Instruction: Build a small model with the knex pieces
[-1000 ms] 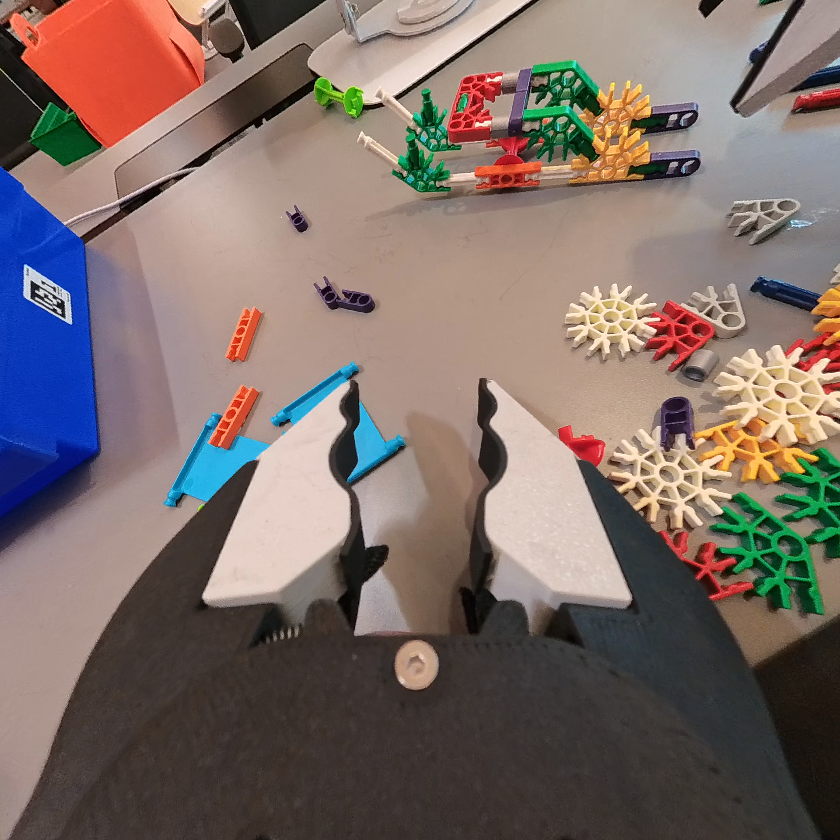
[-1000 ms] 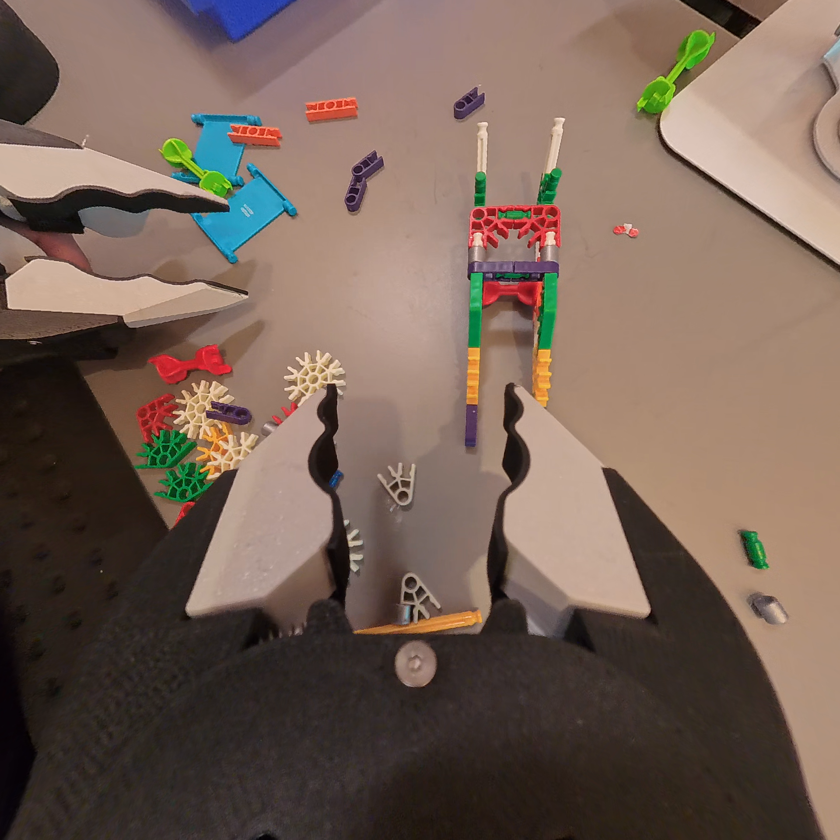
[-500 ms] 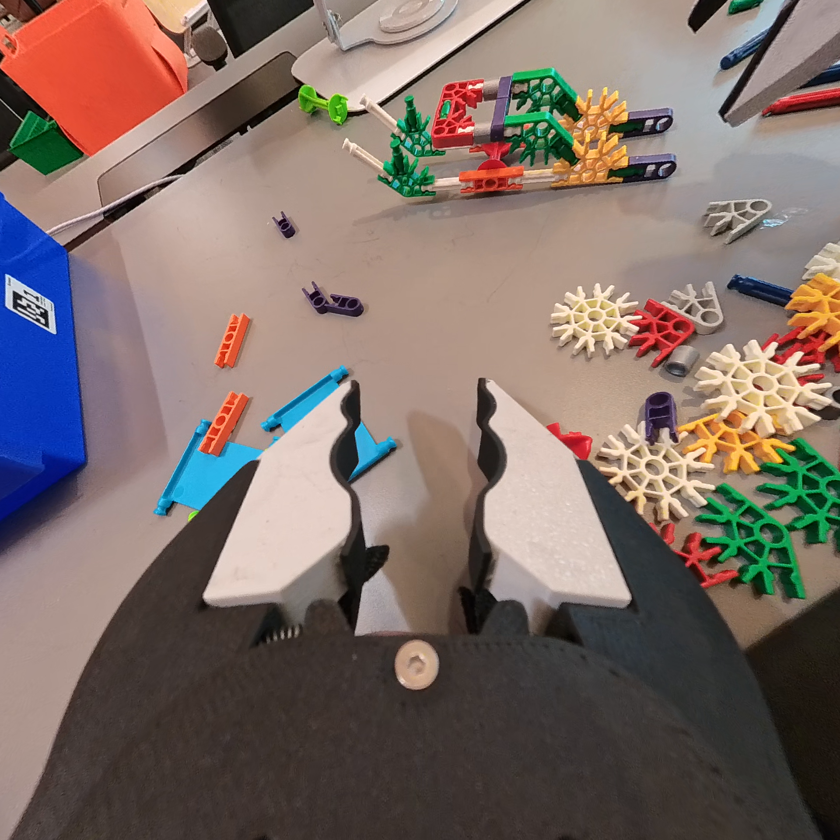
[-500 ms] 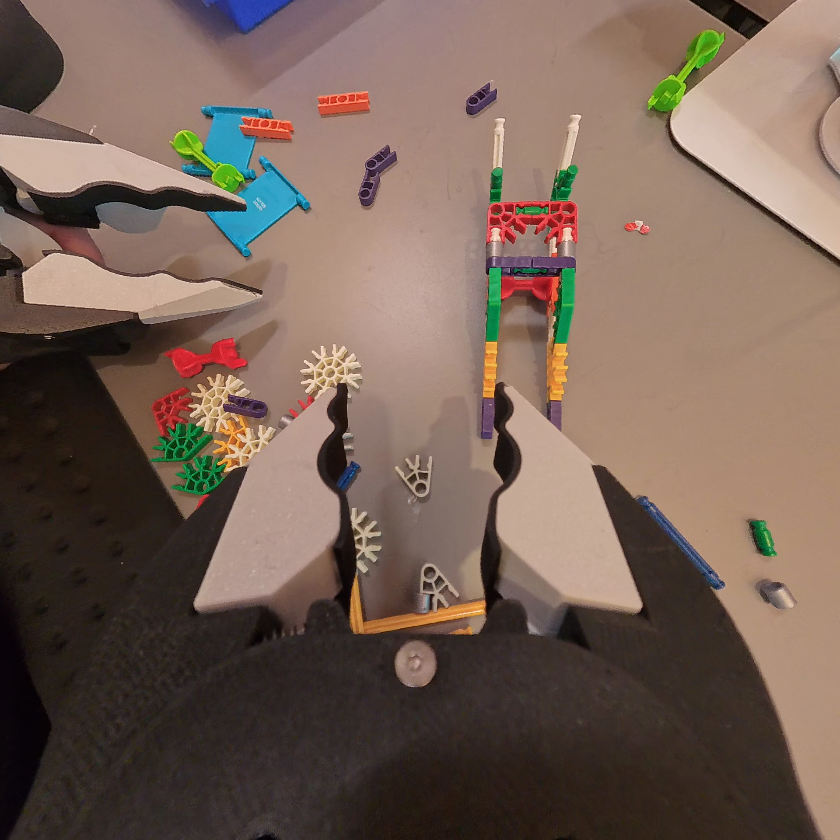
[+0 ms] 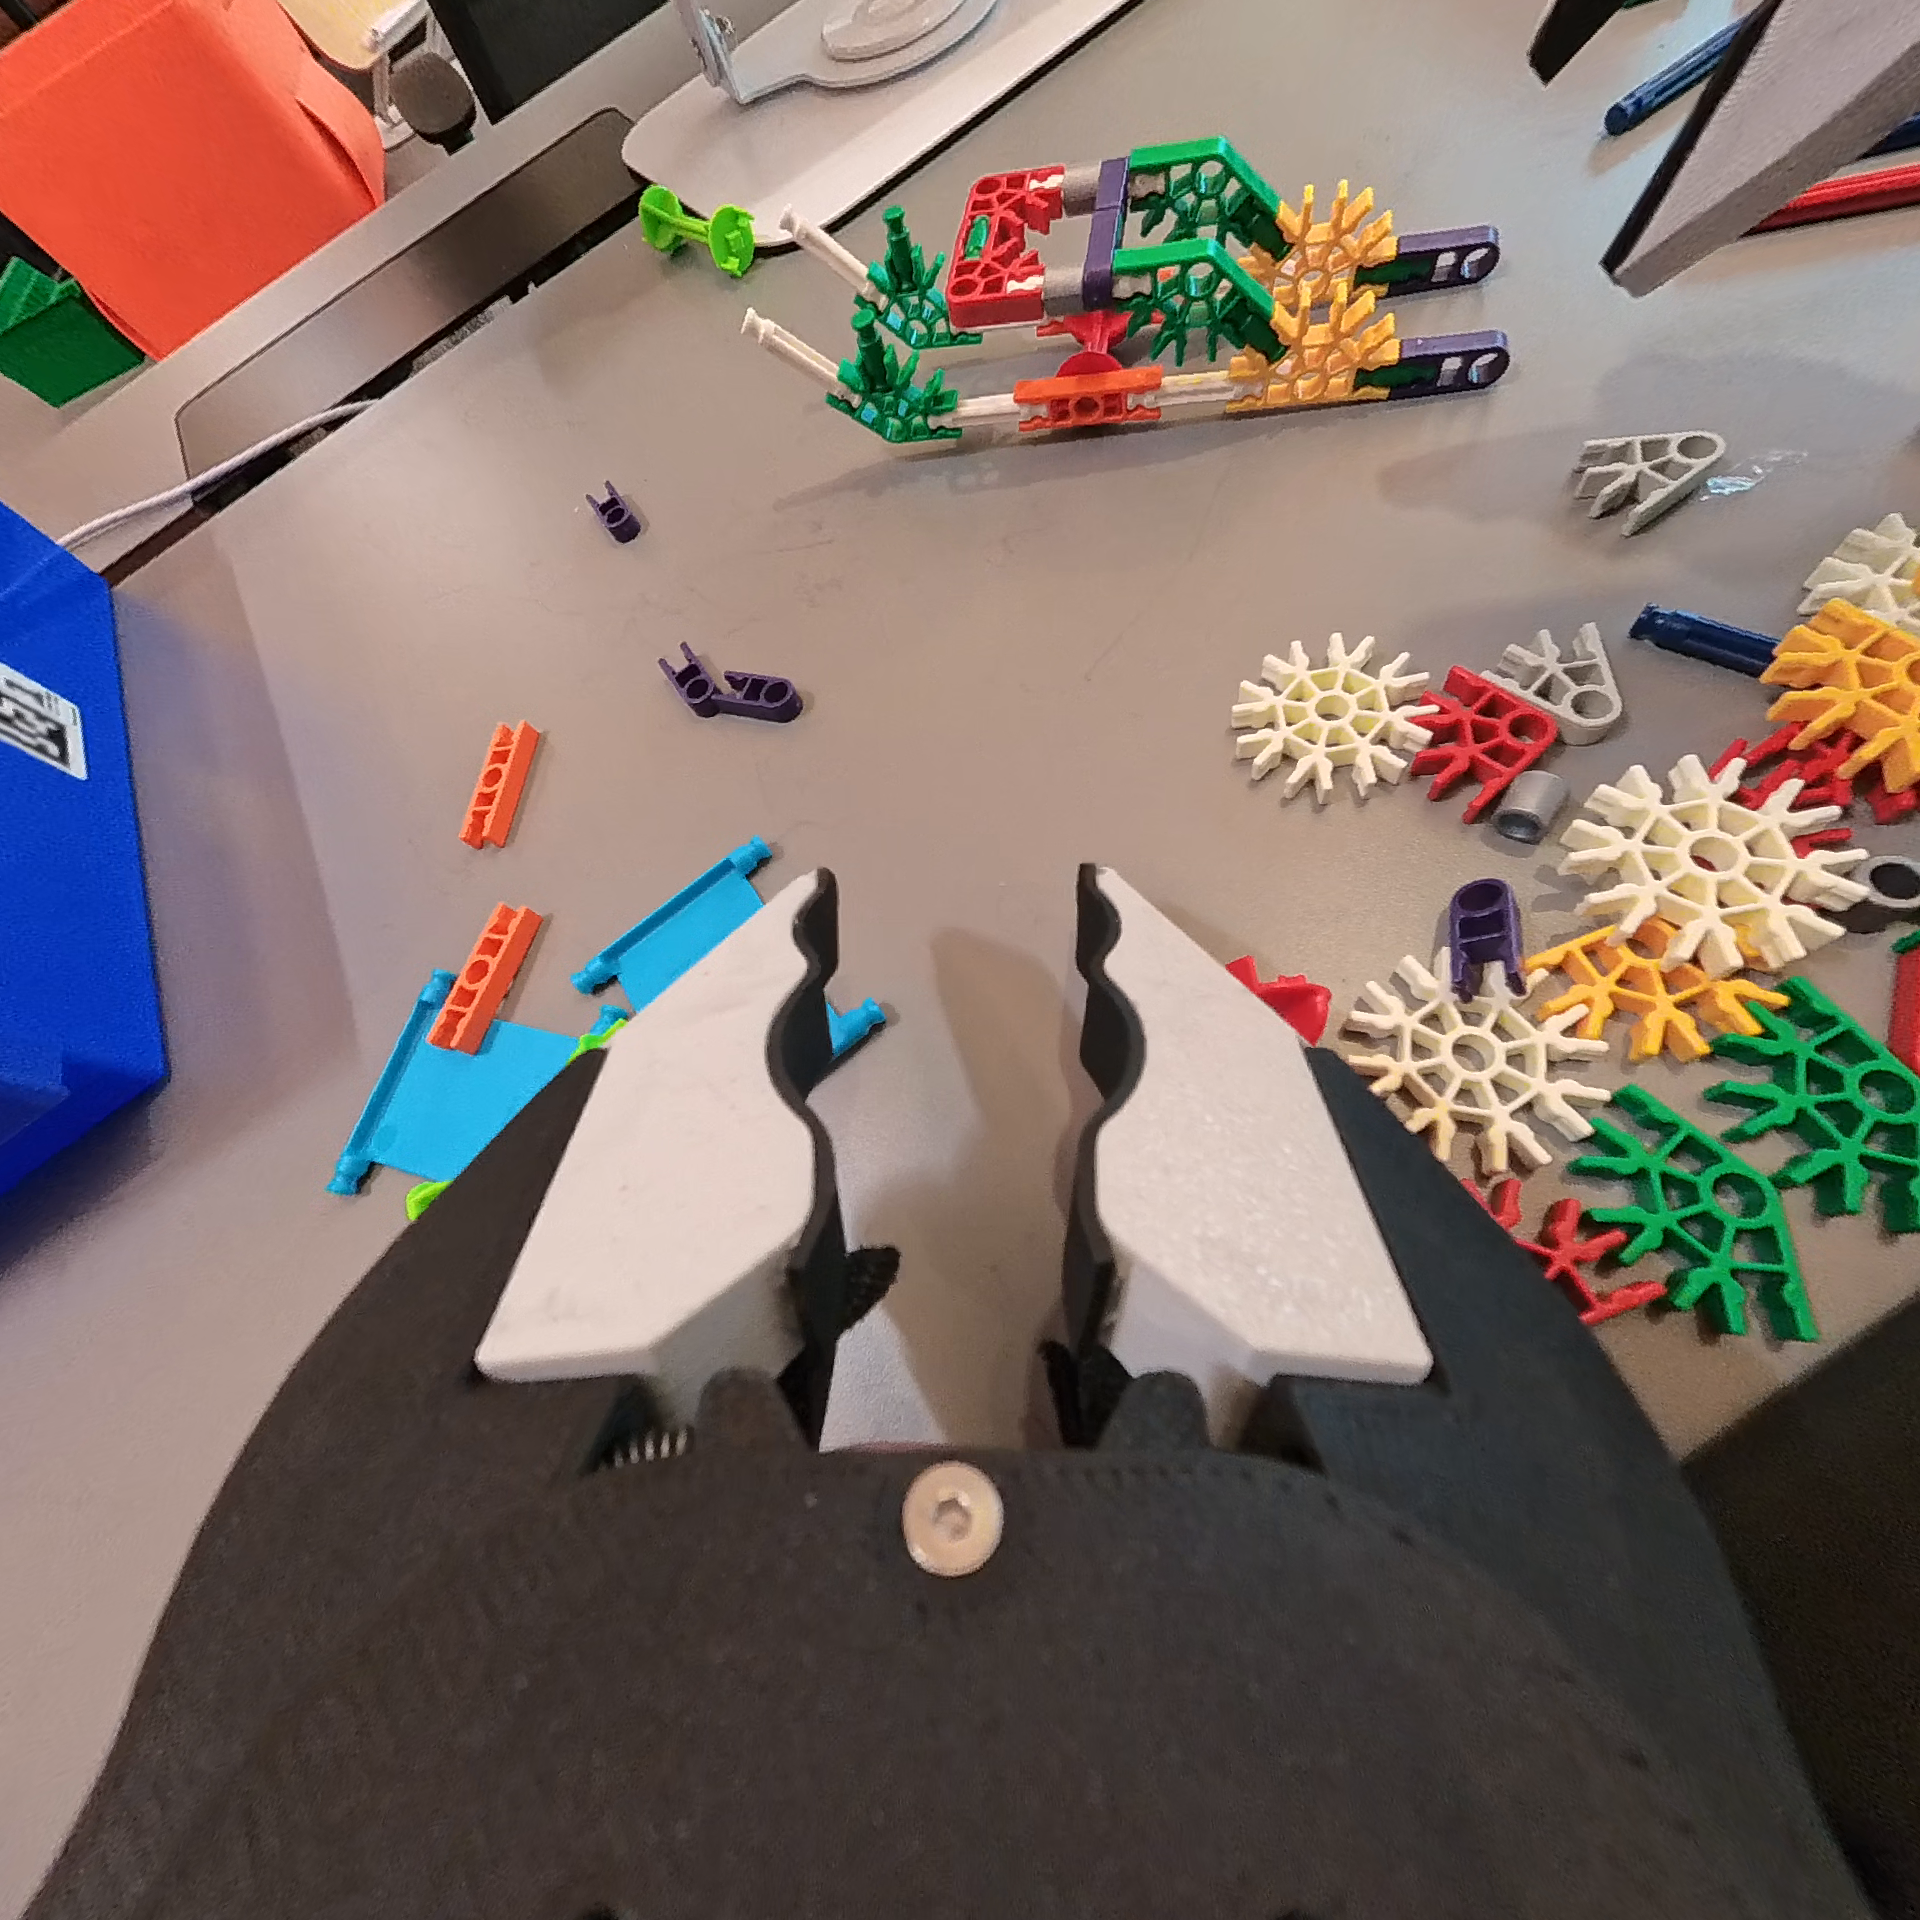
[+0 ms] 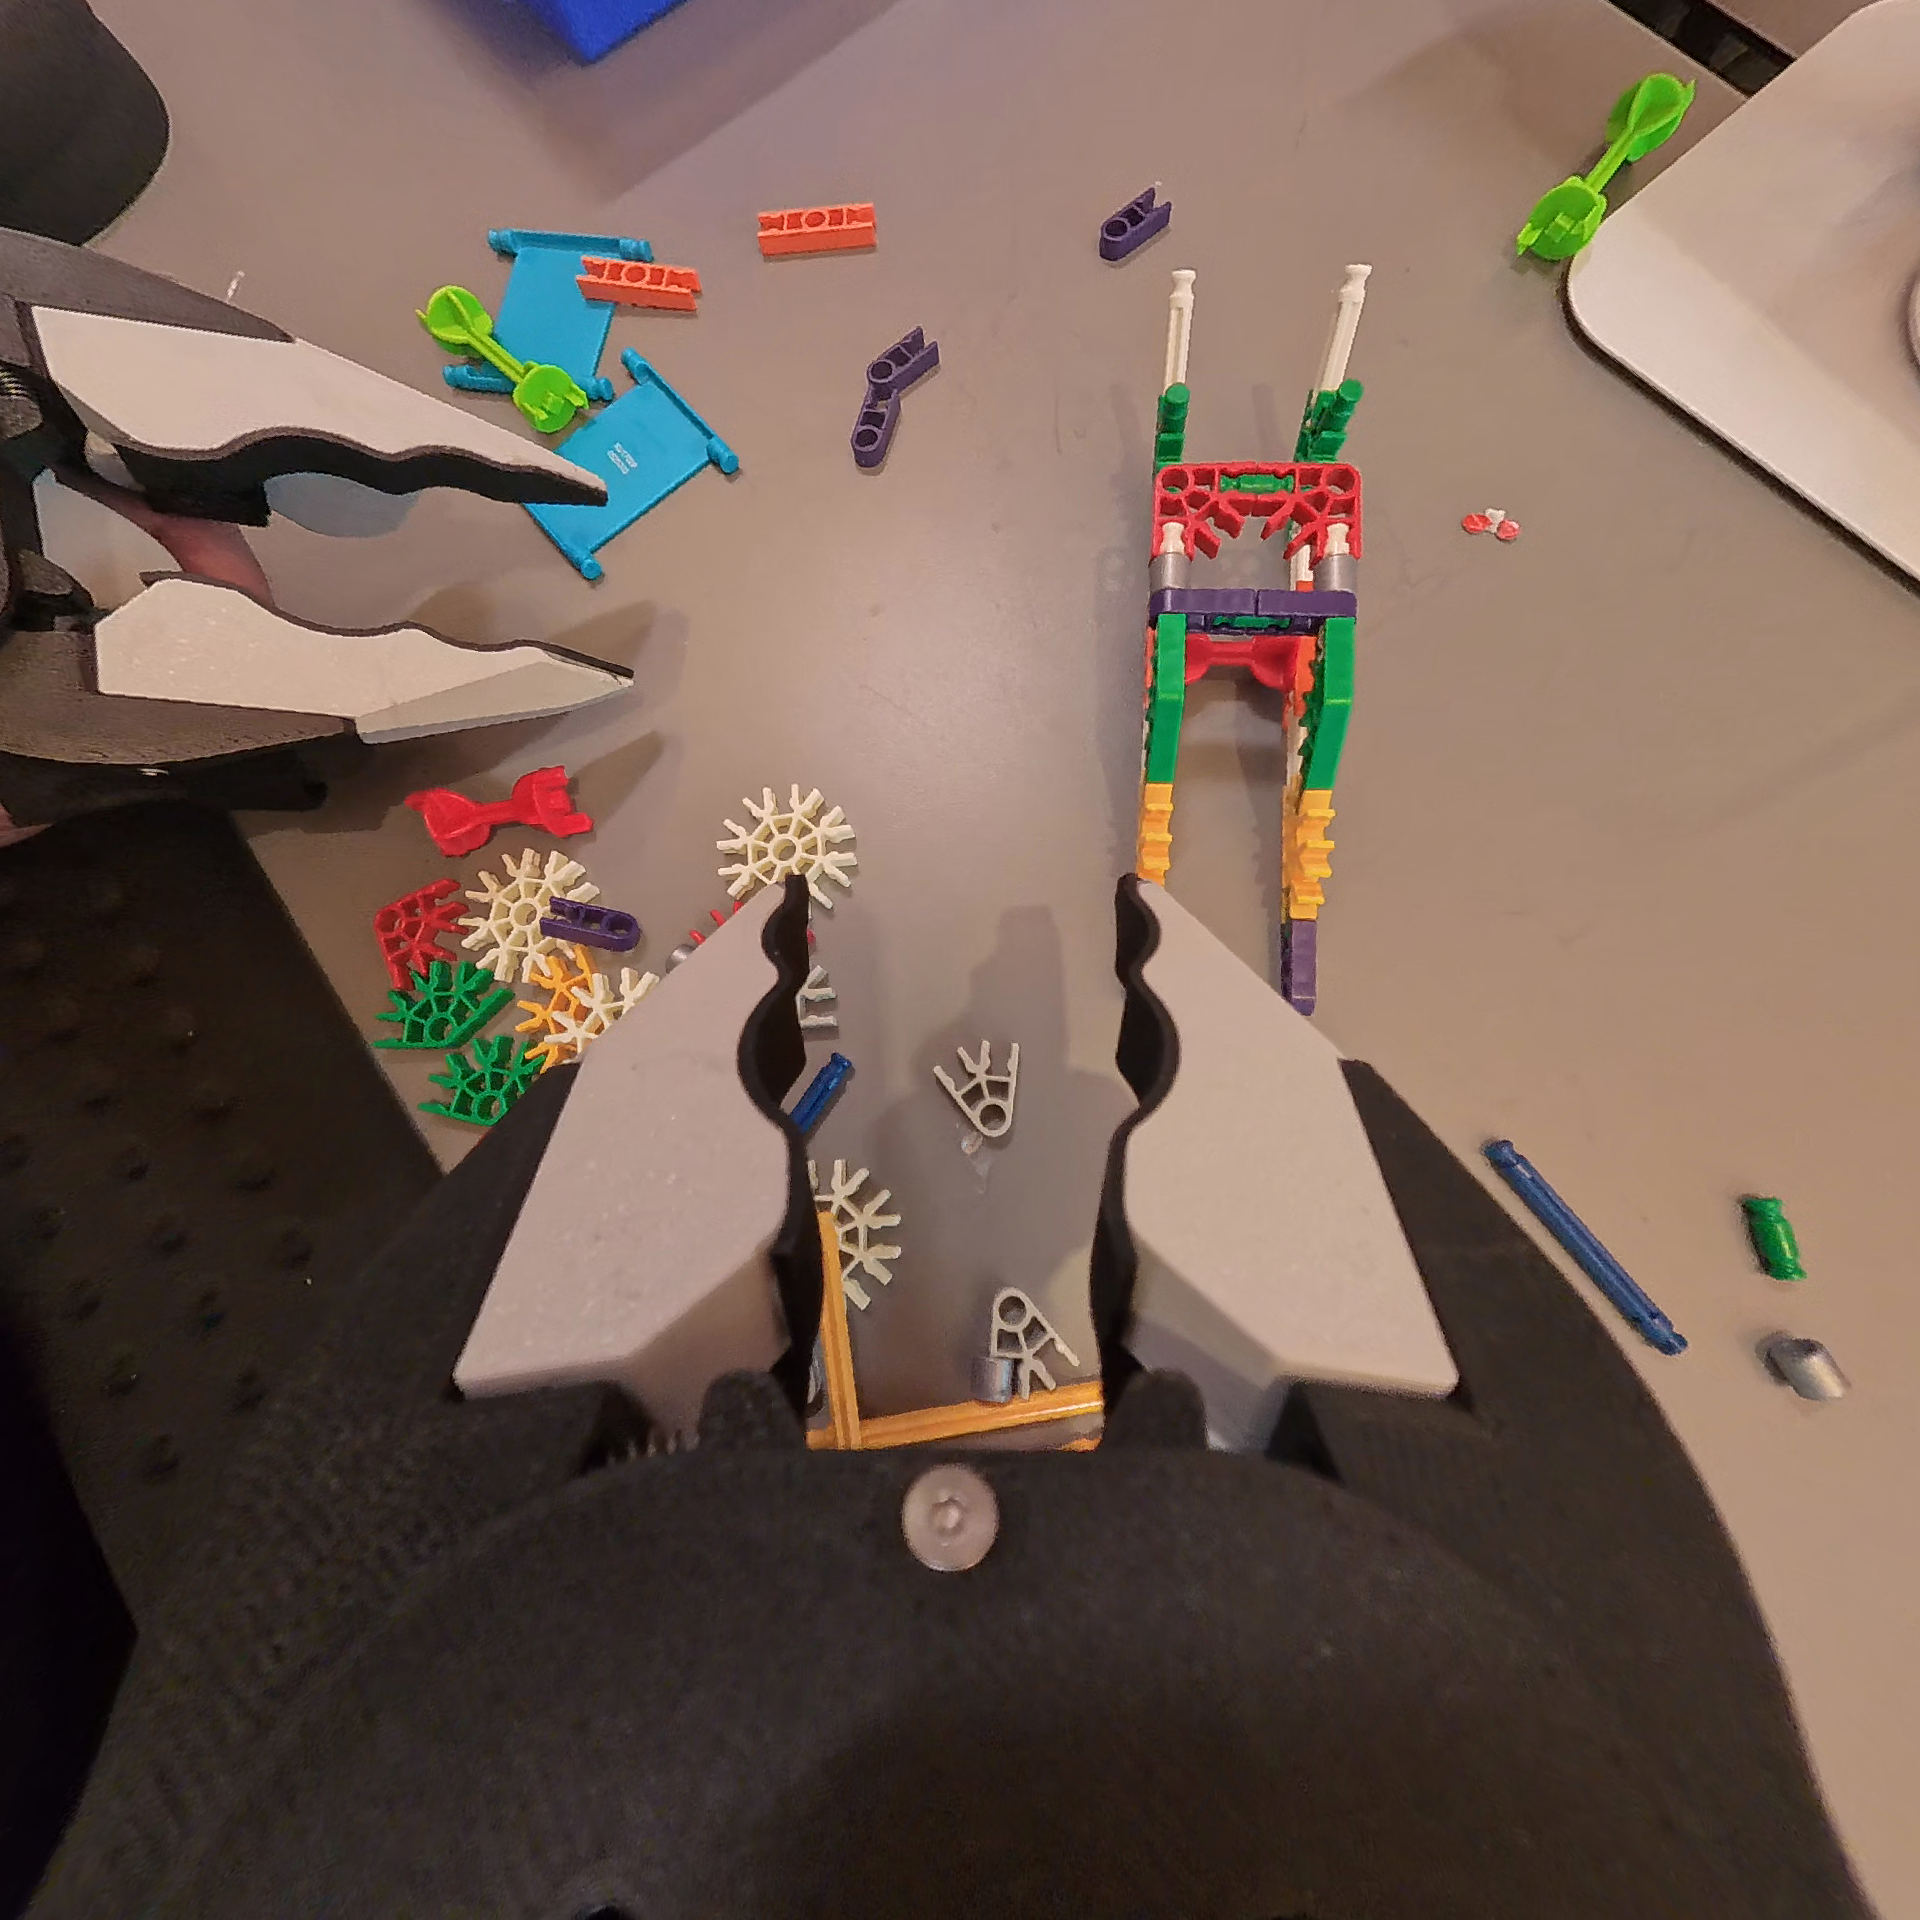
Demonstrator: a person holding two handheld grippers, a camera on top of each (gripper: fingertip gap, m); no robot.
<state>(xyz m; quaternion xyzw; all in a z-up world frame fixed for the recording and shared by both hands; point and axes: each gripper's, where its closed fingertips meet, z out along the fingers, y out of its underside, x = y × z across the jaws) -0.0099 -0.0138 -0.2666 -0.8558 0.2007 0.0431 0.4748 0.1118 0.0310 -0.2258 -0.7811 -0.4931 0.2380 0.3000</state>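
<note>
A multicoloured construction-toy frame of red, green, purple and yellow connectors on white rods lies on the grey table; it also shows in the right wrist view. My left gripper is open and empty above bare table, between blue panels and a pile of loose snowflake connectors. My right gripper is open and empty, hovering near the frame's purple end, above a grey connector. The left gripper also shows at the left of the right wrist view.
A blue bin stands at the left and an orange container at the back. A pale stand base lies behind the frame. Loose orange, purple and lime pieces are scattered. A blue rod lies at the right. The grey connector is closer to my right gripper, around 7 centimetres from its tips; the left tips are 15 centimetres off. Seen from the left wrist view as well.
The right gripper has drawn back toward me and narrowed slightly; more yellow rods and a blue rod show under it. The left gripper has shifted slightly; its jaws stay open.
</note>
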